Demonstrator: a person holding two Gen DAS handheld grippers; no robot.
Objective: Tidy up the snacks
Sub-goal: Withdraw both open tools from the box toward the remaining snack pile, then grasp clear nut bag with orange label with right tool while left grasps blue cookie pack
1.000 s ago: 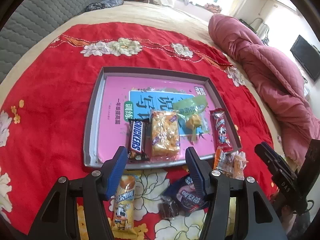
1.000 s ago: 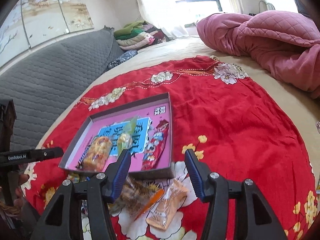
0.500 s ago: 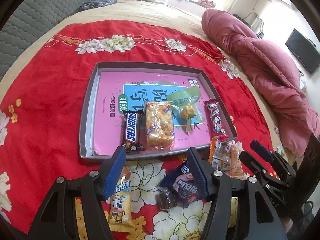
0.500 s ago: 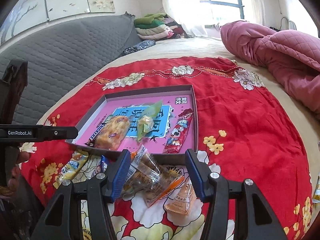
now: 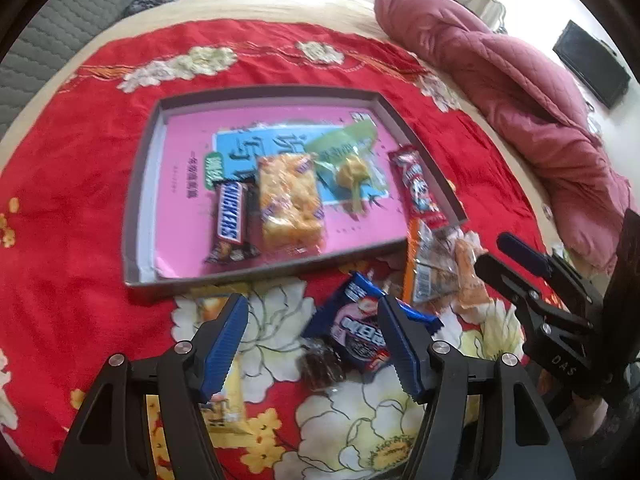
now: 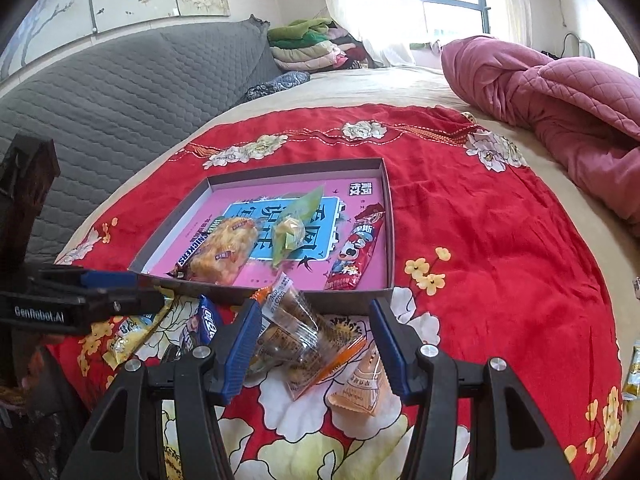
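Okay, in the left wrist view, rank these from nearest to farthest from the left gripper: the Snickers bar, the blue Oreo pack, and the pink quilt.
From the left gripper:
1. Blue Oreo pack, on the red cloth beside its right finger.
2. Snickers bar, inside the tray, near its front edge.
3. Pink quilt, far right, beyond the tray.

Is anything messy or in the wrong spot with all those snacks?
Yes. Four snacks lie in the tray, but several are loose on the red cloth in front of it: a blue cookie pack, a clear orange-edged packet leaning on the tray's edge, and a yellow wrapper. Nothing looks spilled or torn.
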